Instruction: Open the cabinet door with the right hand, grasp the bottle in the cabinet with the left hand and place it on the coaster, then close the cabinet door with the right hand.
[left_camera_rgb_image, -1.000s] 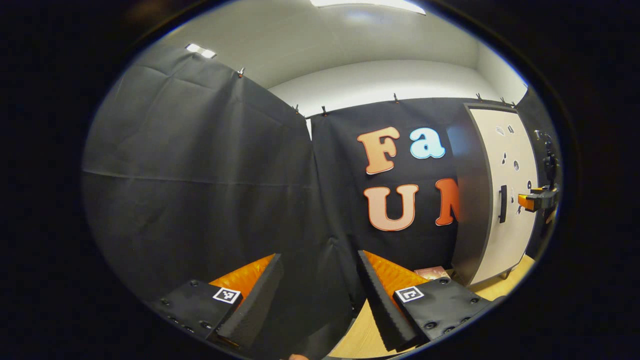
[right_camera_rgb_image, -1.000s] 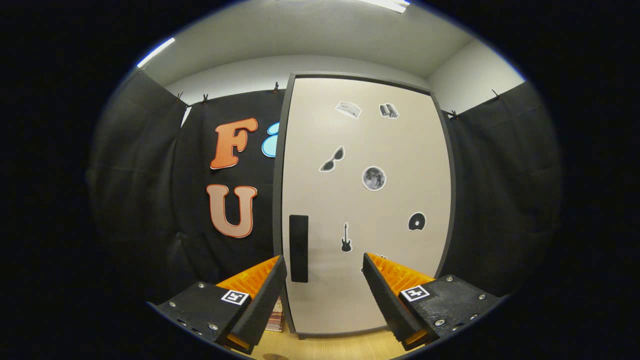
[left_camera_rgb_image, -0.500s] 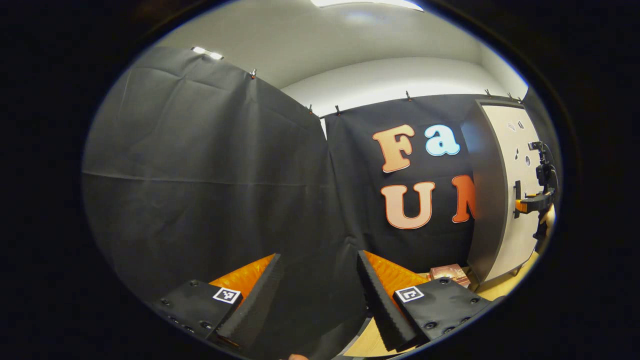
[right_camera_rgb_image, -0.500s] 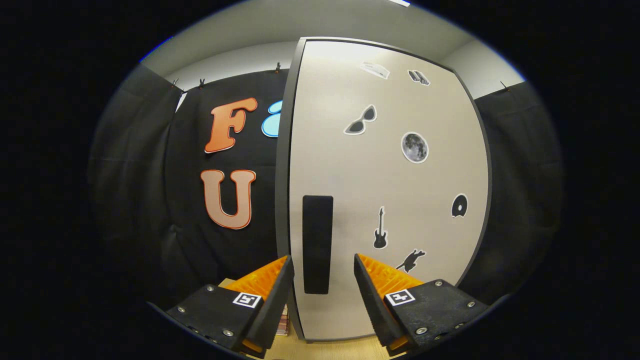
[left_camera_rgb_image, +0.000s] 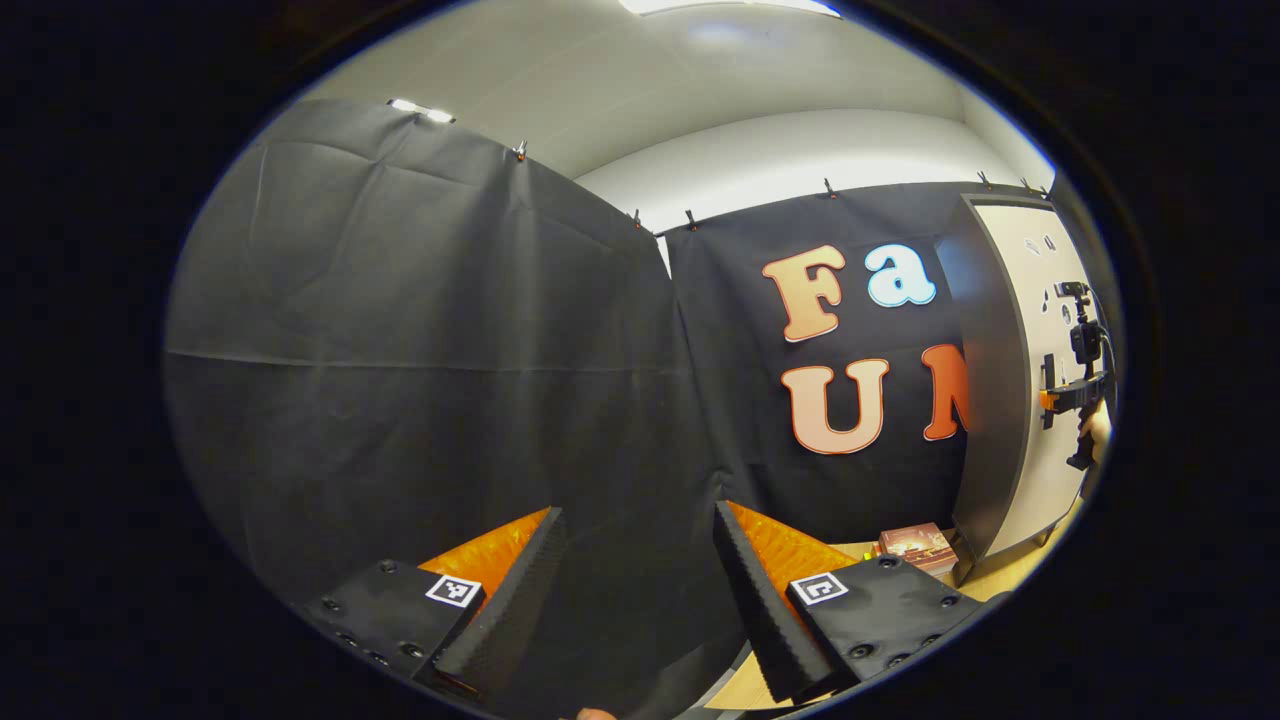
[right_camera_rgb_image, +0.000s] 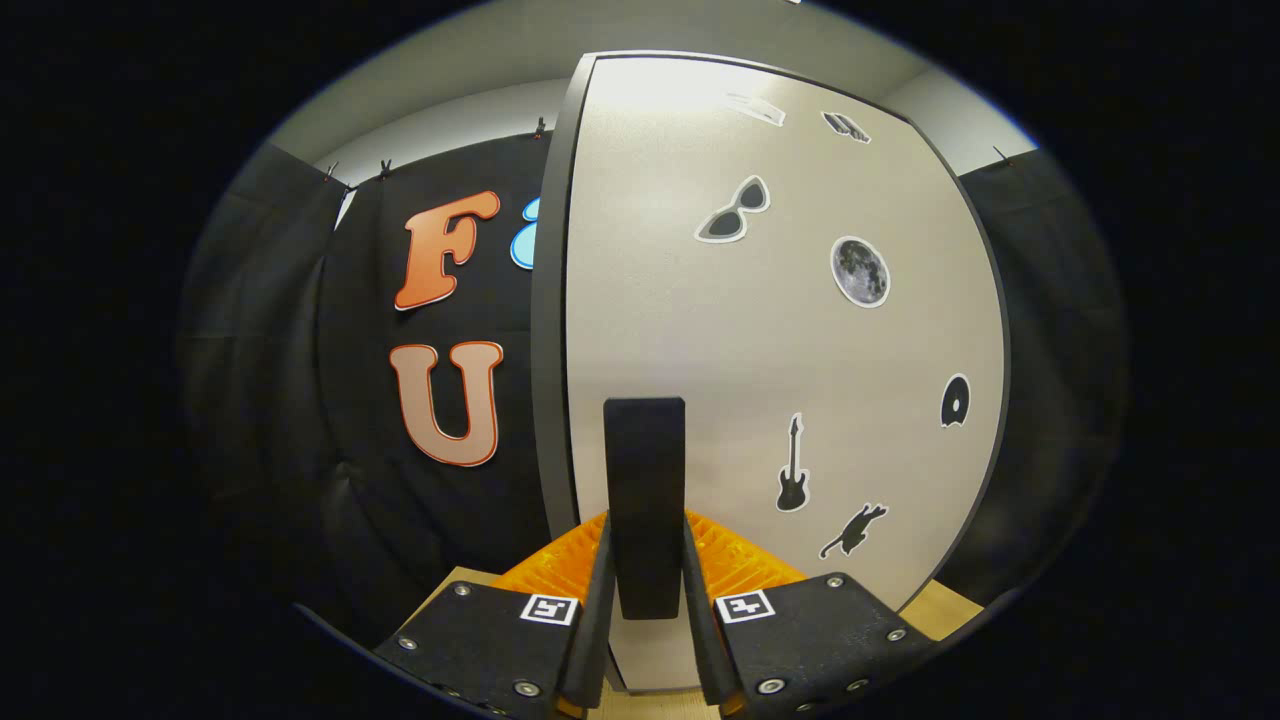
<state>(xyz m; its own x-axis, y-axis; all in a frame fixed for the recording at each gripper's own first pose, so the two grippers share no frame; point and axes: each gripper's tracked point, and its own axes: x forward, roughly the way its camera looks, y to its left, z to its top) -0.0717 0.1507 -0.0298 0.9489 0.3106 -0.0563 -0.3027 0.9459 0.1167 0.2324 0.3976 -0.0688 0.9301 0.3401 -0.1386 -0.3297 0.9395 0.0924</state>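
Observation:
A tall cabinet with a pale door (right_camera_rgb_image: 780, 330) carrying small stickers stands straight ahead in the right gripper view, and the door looks closed. My right gripper (right_camera_rgb_image: 645, 520) is shut on the door's black vertical handle (right_camera_rgb_image: 645, 460), one finger pressing each side. In the left gripper view the same cabinet (left_camera_rgb_image: 990, 400) stands at the far right, with the right gripper (left_camera_rgb_image: 1050, 398) and a hand at its handle. My left gripper (left_camera_rgb_image: 637, 520) is open, holds nothing, and faces the black cloth wall well left of the cabinet.
A reddish box (left_camera_rgb_image: 912, 543) lies on the wooden table (left_camera_rgb_image: 1020, 570) just left of the cabinet's foot. Black cloth walls close in the left and back sides. The tabletop (right_camera_rgb_image: 940, 610) also shows beneath the cabinet door.
My right gripper moved in to the door and went from open to shut around the handle. The left gripper view swung slightly left, and its gripper stayed open.

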